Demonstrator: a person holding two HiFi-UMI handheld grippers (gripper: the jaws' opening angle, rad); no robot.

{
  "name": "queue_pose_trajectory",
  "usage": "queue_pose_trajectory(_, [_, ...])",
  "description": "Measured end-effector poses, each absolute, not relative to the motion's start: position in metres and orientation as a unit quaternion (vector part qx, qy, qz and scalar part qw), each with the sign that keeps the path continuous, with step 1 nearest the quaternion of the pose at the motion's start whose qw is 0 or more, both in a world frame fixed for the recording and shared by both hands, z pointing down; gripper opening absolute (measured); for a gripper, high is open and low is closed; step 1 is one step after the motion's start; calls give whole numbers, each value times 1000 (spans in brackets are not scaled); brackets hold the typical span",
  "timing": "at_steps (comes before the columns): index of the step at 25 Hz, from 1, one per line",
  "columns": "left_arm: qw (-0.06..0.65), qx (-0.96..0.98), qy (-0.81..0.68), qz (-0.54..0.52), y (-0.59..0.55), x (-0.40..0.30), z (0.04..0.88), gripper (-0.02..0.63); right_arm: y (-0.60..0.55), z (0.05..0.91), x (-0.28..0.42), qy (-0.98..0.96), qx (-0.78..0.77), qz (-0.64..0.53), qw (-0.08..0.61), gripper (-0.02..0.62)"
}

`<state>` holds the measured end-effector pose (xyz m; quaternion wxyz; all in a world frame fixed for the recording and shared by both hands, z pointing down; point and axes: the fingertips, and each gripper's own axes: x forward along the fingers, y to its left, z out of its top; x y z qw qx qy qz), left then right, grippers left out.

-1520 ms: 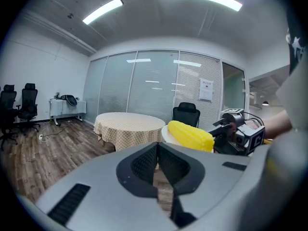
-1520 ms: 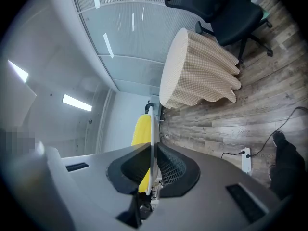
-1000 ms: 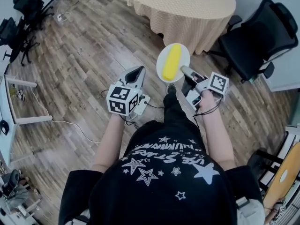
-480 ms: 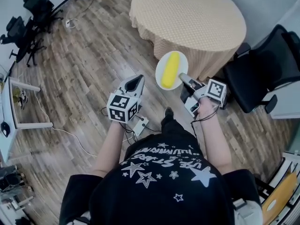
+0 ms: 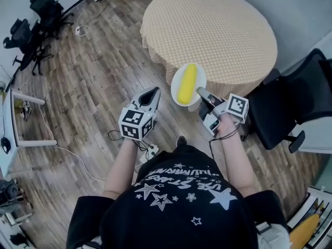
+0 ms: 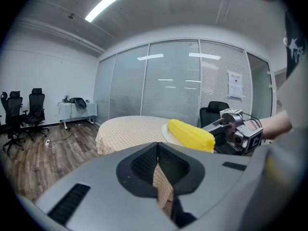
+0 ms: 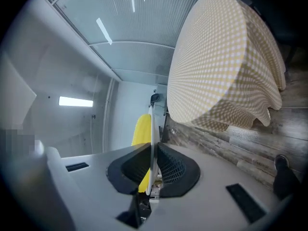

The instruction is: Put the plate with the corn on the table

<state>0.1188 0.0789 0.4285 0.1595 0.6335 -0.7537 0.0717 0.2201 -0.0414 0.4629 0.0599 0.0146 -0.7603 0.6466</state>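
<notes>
A white plate with a yellow corn cob on it hangs in the air just short of the round table with its beige checked cloth. My right gripper is shut on the plate's near rim; in the right gripper view the plate stands edge-on between the jaws with the corn behind it. My left gripper is shut and holds nothing, left of the plate. In the left gripper view the corn and the right gripper show in front of the table.
A black office chair stands right of the table. More black chairs are at the far left, with a white desk and cables on the wood floor.
The person has walked toward the table: it has come nearer and fuller into view. The plate with the corn, still gripped by the right gripper, now reaches the table's near edge.
</notes>
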Motion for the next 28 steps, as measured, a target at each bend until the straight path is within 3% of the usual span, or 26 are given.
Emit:
queue_pose_trajectory(18, [162,635,-751,80,43,96,436,8,-86,474,187,-761,2,646,61,41])
queue_pose_trajectory(28, [162,659,-731,72,-12,-5,436,8,-129,462,103,-767,21,641,35,41])
